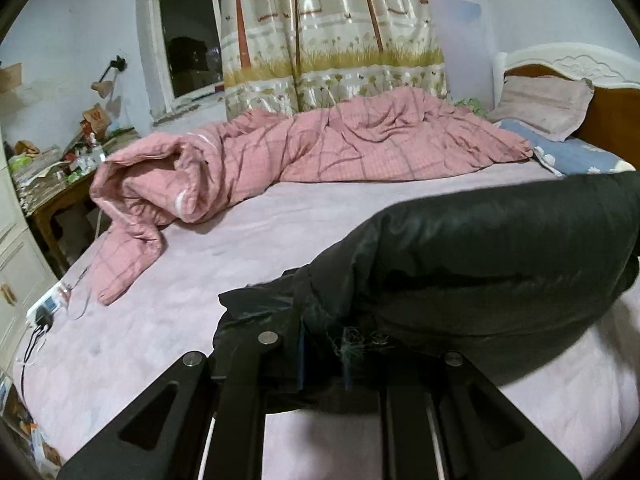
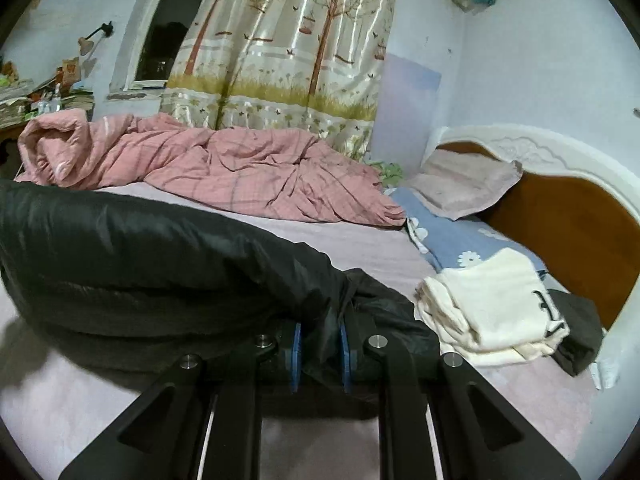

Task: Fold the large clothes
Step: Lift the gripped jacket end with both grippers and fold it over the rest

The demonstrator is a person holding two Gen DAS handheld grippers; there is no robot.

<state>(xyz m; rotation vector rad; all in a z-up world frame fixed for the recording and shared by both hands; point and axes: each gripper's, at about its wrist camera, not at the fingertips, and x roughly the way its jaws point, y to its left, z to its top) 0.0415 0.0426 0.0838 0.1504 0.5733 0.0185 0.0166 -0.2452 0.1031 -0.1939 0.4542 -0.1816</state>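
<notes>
A large black padded jacket hangs in a bulky roll between my two grippers, just above the pink bed sheet. My left gripper is shut on the jacket's left end, where frayed threads show. In the right wrist view the same jacket stretches off to the left. My right gripper is shut on the jacket's right end, with black fabric pinched between its blue pads.
A crumpled pink checked quilt lies along the bed's far side. Folded white and dark clothes sit at the right near the pillows and headboard. A cluttered side table and a power strip are at the left.
</notes>
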